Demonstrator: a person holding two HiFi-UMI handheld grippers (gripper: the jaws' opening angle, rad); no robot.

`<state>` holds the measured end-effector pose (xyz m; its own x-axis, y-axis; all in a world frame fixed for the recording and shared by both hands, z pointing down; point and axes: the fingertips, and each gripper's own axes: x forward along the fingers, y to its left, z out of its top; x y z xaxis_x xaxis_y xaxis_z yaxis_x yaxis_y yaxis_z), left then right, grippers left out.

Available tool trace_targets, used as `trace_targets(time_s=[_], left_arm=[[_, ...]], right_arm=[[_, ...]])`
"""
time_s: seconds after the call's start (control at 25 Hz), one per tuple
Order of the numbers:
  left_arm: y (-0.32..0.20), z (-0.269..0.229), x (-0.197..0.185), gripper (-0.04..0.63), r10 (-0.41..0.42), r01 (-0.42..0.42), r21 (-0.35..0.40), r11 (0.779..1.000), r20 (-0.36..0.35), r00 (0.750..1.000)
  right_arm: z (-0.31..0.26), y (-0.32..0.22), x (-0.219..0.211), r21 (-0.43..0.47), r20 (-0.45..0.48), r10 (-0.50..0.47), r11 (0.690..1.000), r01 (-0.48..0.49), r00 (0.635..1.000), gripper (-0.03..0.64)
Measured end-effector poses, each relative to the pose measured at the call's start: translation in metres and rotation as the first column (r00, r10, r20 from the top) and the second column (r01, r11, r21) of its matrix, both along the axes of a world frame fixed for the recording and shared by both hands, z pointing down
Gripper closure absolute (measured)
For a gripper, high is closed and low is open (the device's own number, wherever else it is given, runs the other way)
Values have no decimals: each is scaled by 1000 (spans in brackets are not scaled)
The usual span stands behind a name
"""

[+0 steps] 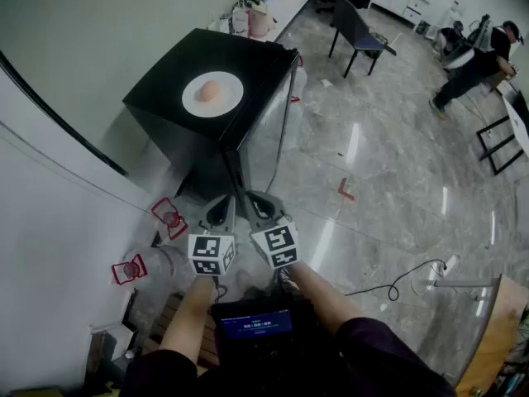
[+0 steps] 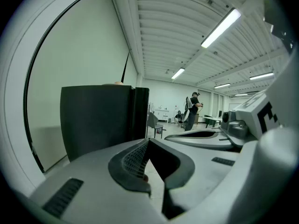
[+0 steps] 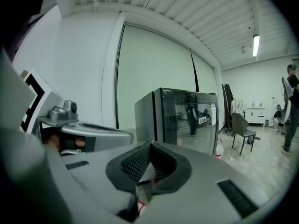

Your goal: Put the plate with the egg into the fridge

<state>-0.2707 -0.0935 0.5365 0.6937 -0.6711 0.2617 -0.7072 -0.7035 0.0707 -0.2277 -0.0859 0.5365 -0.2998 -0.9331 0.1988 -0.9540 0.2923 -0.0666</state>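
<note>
A white plate (image 1: 231, 93) with a brown egg (image 1: 209, 91) on it rests on top of a small black fridge (image 1: 169, 98) by the wall. The fridge door is closed; its glossy front (image 3: 198, 118) shows in the right gripper view, its dark side (image 2: 96, 120) in the left gripper view. My left gripper (image 1: 223, 213) and right gripper (image 1: 260, 211) are held side by side in front of the fridge, below its top. Both are shut with nothing between the jaws (image 2: 147, 146) (image 3: 150, 148).
The wall runs along the left. Red-marked clear containers (image 1: 168, 218) (image 1: 130, 269) sit on the floor by the wall. A chair (image 1: 357, 27) and a person (image 1: 475, 64) stand farther off on the shiny floor. A cable (image 1: 405, 279) lies at the right.
</note>
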Motion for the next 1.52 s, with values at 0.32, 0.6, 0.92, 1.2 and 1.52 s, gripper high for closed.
trace_targets(time_s=[0.32,0.6,0.92,1.2,1.52], left_arm=[[-7,4,-5,586,-16,16,-14,1000,3,1000],[-16,17,-15,586,-4,5,-32,999,33,999],[-40,34,-41,586,-9,12,-61,998,41,999],[-48,48,-52,586,-12,16,-94,995,38,999],[-50,57,-56,586,-10,13,-114,993,35,999]], right_arm=[[12,-5,1,-7,-4,20,1000,-21,1000,609],[71,-28,18,-143,47,155,979,-147,987,526],[111,-70,9,-199,-100,195,957,-212,976,480],[114,-75,14,-173,-126,244,949,-264,961,480],[112,-80,16,-178,-164,229,950,-257,959,486]])
